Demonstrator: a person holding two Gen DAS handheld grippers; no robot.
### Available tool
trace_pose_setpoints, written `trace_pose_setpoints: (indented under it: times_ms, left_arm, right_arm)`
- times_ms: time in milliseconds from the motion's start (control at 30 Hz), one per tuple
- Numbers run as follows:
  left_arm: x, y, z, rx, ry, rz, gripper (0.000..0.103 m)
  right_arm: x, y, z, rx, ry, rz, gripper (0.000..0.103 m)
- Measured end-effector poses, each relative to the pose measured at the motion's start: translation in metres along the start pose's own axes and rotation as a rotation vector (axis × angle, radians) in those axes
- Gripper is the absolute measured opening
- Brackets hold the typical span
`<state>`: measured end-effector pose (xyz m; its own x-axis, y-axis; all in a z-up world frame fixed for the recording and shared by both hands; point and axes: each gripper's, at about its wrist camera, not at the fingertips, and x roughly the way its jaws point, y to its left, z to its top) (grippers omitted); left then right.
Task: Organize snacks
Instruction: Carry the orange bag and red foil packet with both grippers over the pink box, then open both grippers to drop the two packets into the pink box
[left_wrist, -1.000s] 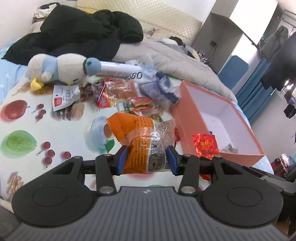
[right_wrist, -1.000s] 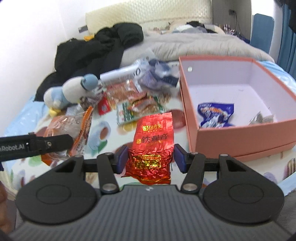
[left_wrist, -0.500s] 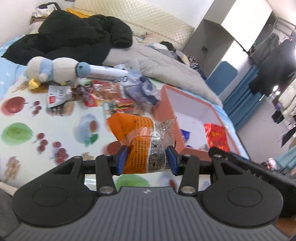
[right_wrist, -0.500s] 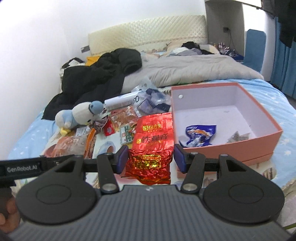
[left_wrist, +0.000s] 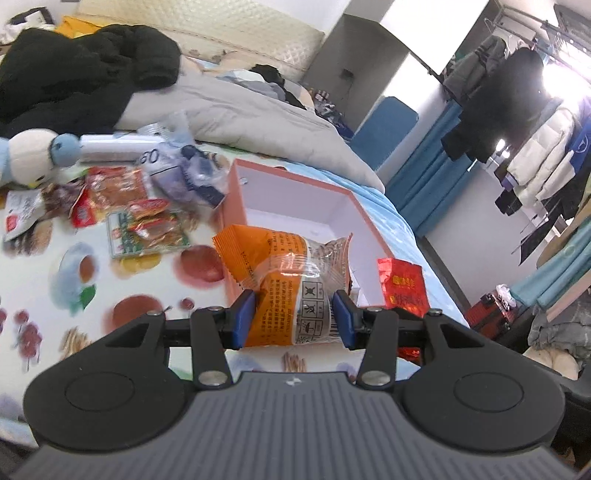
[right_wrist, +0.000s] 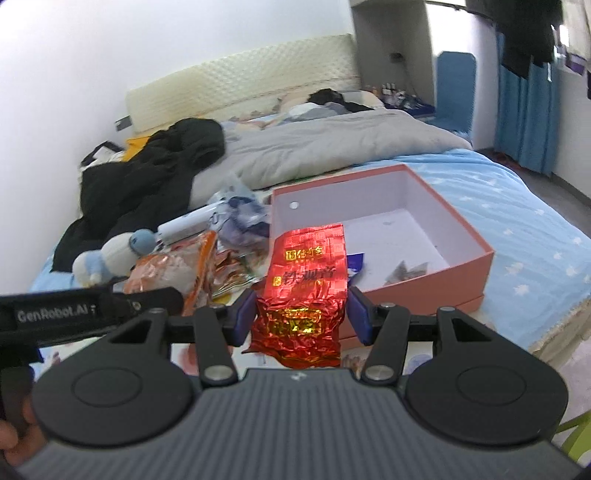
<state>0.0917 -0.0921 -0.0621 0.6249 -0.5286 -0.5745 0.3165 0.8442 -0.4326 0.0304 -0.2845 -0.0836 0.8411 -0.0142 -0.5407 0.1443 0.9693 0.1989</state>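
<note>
My left gripper (left_wrist: 293, 317) is shut on an orange snack packet (left_wrist: 286, 280) and holds it above the near edge of the open pink box (left_wrist: 236, 206). My right gripper (right_wrist: 301, 314) is shut on a red foil tea packet (right_wrist: 304, 291), held above the box's (right_wrist: 461, 266) near left corner. The red packet also shows in the left wrist view (left_wrist: 402, 286), and the orange packet in the right wrist view (right_wrist: 173, 269). Inside the box lie a blue packet (right_wrist: 355, 261) and a small dark packet (right_wrist: 404, 271).
Several loose snack packets (left_wrist: 144, 225) lie on the fruit-print sheet left of the box, with a plush penguin (left_wrist: 35, 155) and a white tube (left_wrist: 118, 147). A black coat (left_wrist: 85, 74) and a grey duvet (left_wrist: 240, 118) lie behind. The bed edge is near the box's right side.
Both grippers have lifted and moved right toward the box, each keeping its packet. The orange packet now hangs over the box's near edge.
</note>
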Motion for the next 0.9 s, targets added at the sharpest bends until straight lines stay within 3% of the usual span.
trace_pose_setpoints:
  times_ms: [233,400,633,900]
  left_arm:
    - [0.059,-0.016,0.048,0.055,0.039,-0.003,0.051]
    - [0.117,-0.023,0.073,0.075,0.11,-0.002,0.052]
    - [0.201,-0.029,0.09,0.135,0.215,0.008,0.052]
    - [0.267,-0.032,0.103,0.156,0.259,0.024,0.052]
  right_arm:
    - [0.03,-0.027,0.03,0.034,0.012,-0.024,0.056]
    - [0.071,-0.048,0.051,0.069,0.039,-0.025,0.056]
    - [0.131,-0.078,0.067,0.102,0.091,-0.044,0.056]
    - [0.191,-0.107,0.072,0.12,0.179,-0.062,0.056]
